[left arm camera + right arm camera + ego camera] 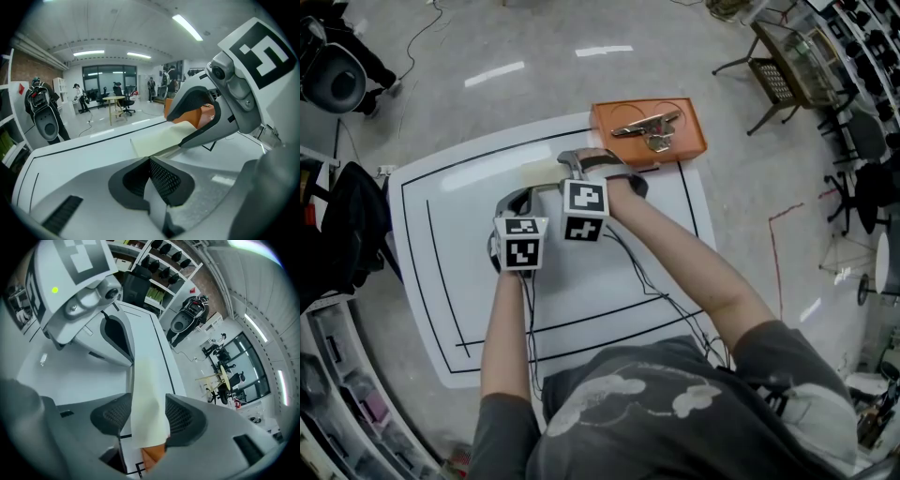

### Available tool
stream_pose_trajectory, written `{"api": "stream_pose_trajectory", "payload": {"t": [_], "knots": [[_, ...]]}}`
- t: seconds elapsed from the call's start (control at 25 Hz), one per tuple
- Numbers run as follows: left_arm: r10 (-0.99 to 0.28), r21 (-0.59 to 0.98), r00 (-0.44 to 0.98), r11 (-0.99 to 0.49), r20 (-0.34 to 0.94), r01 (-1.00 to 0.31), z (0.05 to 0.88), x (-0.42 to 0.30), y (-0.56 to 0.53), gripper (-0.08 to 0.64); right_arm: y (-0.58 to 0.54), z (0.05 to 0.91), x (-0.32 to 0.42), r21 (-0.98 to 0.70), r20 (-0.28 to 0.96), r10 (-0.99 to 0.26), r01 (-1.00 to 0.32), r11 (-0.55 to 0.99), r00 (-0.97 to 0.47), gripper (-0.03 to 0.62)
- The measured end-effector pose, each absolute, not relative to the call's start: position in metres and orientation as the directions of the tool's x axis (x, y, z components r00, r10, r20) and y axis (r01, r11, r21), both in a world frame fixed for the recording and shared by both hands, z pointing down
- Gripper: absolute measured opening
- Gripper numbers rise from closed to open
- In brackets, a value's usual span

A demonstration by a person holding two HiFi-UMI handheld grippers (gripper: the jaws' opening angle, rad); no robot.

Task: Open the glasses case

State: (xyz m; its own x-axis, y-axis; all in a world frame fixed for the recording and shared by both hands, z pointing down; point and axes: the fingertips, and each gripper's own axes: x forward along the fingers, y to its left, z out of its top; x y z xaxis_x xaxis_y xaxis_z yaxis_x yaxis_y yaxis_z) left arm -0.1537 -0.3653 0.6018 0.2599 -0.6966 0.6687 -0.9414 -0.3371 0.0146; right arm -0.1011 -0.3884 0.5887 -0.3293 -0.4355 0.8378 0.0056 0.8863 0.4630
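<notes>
A flat cream glasses case (542, 173) lies on the white table (609, 281), near its far edge. My left gripper (530, 192) holds the case's near end. In the left gripper view the two pads of the left gripper (150, 171) meet on the tip of the case (164, 138). My right gripper (581, 169) is at the other end, close to the tray. In the right gripper view the case (147, 399) runs between the wide jaws of the right gripper (147, 420) and fills the gap, with no clear press. The left gripper (131, 362) shows beyond.
An orange tray (694, 141) with a pair of glasses (647, 127) sits at the table's far right corner, just behind the right gripper (177, 129). Black lines frame the tabletop. Chairs and shelves stand on the floor around, and people stand far off.
</notes>
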Motion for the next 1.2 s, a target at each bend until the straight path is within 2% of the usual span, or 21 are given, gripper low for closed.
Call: {"api": "stream_pose_trajectory", "payload": {"t": [0.24,0.6,0.8,0.96,1.2], "knots": [[-0.693,0.020,0.267,-0.343,0.670,-0.939,0.603,-0.153,-0.365,-0.003,-0.386,0.600,-0.099,0.393,0.889,-0.369,0.036,0.919,-0.272,0.184],[-0.686,0.017,0.269,-0.351,0.675,-0.936,0.605,-0.154,-0.365,-0.003,-0.386,0.598,-0.099,0.388,0.891,-0.366,0.035,0.921,-0.269,0.158],[-0.682,0.019,0.269,-0.350,0.680,-0.936,0.606,-0.154,-0.364,-0.002,-0.388,0.591,-0.099,0.408,0.879,-0.389,0.013,0.913,-0.275,0.113],[-0.682,0.022,0.271,-0.350,0.679,-0.937,0.607,-0.154,-0.364,-0.003,-0.400,0.576,-0.102,0.479,0.838,-0.459,-0.004,0.878,-0.297,0.041],[-0.680,0.024,0.277,-0.357,0.679,-0.934,0.607,-0.154,-0.365,-0.003,-0.425,0.567,-0.102,0.529,0.809,-0.512,-0.023,0.849,-0.288,0.021]]}}
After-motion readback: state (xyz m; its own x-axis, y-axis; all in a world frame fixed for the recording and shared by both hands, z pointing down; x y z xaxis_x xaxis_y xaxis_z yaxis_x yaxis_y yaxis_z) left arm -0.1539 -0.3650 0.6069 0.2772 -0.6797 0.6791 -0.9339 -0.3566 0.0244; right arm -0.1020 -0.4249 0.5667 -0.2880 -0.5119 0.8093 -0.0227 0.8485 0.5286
